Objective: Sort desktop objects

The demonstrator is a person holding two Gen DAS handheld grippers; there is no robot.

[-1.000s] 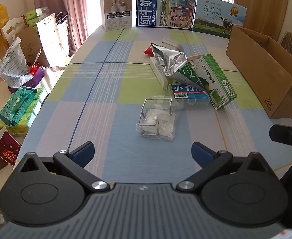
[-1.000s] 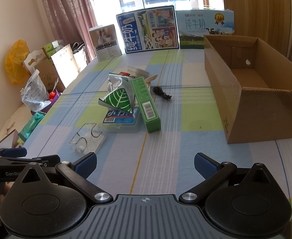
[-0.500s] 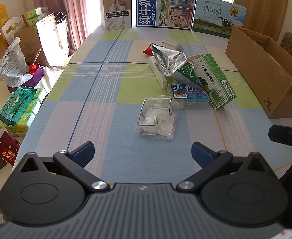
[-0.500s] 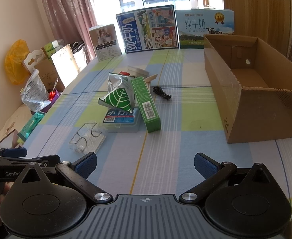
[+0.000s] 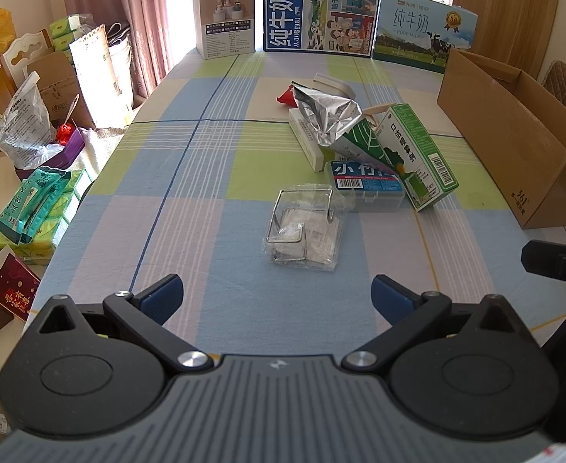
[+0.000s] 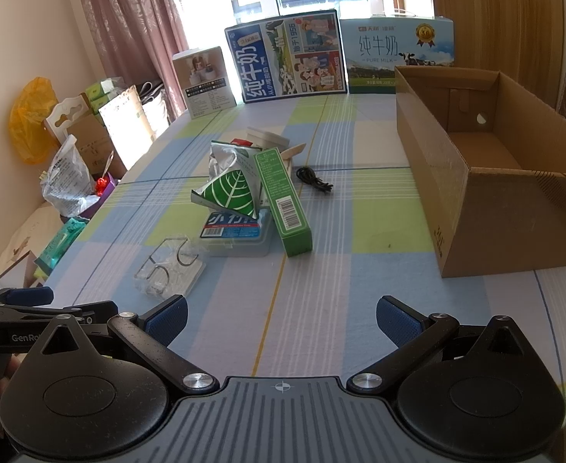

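Nothing has moved: both the left gripper (image 5: 277,293) and right gripper (image 6: 282,314) stay spread apart, empty; cardboard box (image 6: 487,208), frame right, awaits sorting.

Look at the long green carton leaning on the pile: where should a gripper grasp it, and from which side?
Grip the green carton across its narrow width near the free near end, coming from above. Its long sides are exposed there, while its far end rests against the foil bag; both grippers are open.
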